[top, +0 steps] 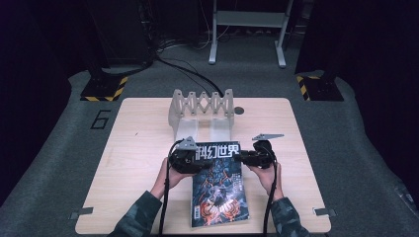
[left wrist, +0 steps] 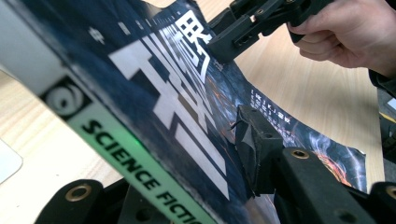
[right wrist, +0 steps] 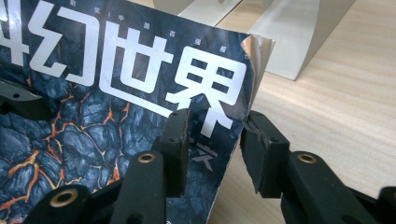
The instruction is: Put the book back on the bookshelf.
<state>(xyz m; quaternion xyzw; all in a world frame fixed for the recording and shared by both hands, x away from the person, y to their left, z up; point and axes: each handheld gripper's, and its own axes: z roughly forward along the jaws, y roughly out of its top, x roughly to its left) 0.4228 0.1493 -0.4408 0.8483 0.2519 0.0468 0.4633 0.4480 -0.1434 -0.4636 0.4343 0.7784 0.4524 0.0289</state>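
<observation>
My left gripper (top: pixel 190 160) is clamped on the left edge of the science-fiction magazine (top: pixel 220 190), near its top corner; the left gripper view shows one jaw pressed on the cover and the spine passing between the jaws. My right gripper (top: pixel 244 158) straddles the right edge near the title, one jaw on the cover, the other behind the page; whether it pinches, I cannot tell. The magazine's upper end is raised off the wooden table (top: pixel 133 148), just before the grey accordion rack (top: pixel 201 111).

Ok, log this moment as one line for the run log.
left gripper: shut on magazine | right gripper: open, straddling its edge | top lifted | rack: behind
</observation>
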